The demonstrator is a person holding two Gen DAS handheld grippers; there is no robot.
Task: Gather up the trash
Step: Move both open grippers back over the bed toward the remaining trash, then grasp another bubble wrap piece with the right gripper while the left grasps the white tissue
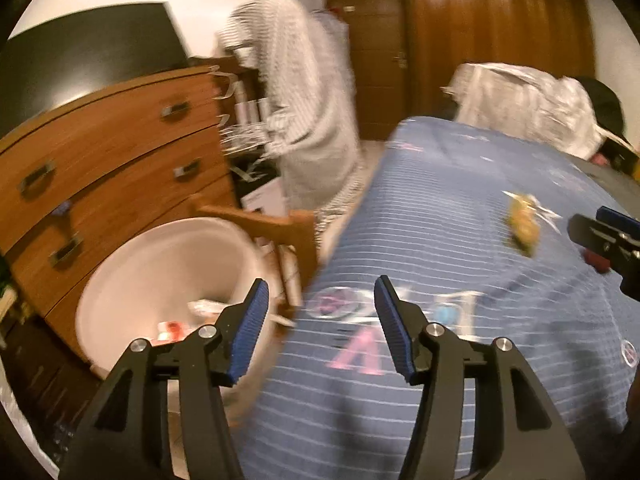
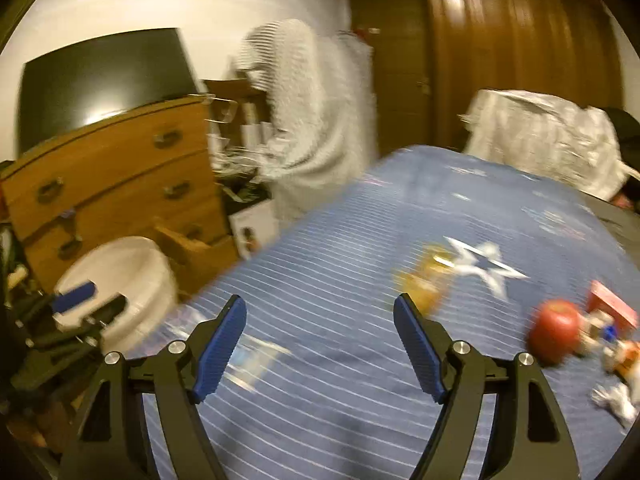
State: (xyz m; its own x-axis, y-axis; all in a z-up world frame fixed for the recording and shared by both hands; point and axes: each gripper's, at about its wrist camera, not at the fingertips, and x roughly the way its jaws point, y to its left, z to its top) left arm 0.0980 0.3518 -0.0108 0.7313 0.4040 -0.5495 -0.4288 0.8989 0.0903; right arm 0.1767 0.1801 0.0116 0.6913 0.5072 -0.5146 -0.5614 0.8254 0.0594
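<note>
A white bin [image 1: 168, 264] stands beside the bed and holds a red and a white piece of trash [image 1: 176, 330]; it also shows in the right wrist view [image 2: 124, 276]. A yellow wrapper [image 1: 522, 226] lies on the blue striped bedspread [image 1: 460, 216], also in the right wrist view [image 2: 424, 284]. A red apple [image 2: 556, 330], a red box [image 2: 612, 308] and crumpled white paper [image 2: 616, 398] lie at the right. My left gripper [image 1: 320, 330] is open and empty over the bed edge by the bin. My right gripper [image 2: 320, 348] is open and empty above the bedspread [image 2: 360, 360].
A wooden chest of drawers [image 1: 112, 168] with a dark screen [image 1: 88, 56] on top stands behind the bin. Striped clothing [image 1: 308, 92] hangs by a wooden door [image 1: 372, 52]. A white garment [image 1: 524, 104] lies at the bed's far end. Both views are motion-blurred.
</note>
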